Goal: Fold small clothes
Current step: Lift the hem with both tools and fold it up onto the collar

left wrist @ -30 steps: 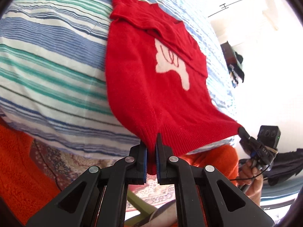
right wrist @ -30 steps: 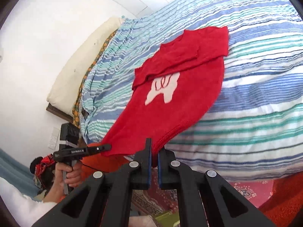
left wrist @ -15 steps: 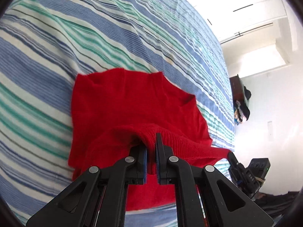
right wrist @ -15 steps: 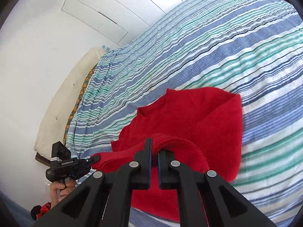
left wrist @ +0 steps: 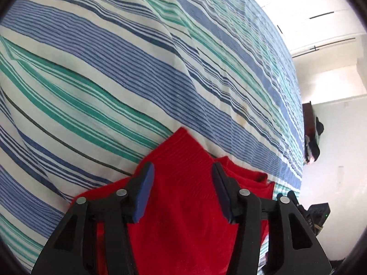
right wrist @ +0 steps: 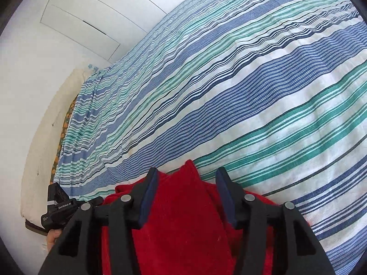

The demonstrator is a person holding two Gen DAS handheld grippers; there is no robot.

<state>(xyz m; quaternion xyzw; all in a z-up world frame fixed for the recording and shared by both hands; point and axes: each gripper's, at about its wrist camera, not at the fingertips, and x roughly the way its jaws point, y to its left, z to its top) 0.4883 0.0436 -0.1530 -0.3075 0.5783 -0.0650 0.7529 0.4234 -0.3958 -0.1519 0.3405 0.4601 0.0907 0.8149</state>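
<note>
While opening, two grippers (left gripper, right gripper) over one red sweater.

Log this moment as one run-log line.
left gripper: opening, pads off red sweater | right gripper: opening, pads off sweater | sweater: on striped bedspread

Home bedroom: bed with blue-green striped cover, cream pillow at wall side, white built-in wardrobe doors, dark dresser with clothes.
</note>
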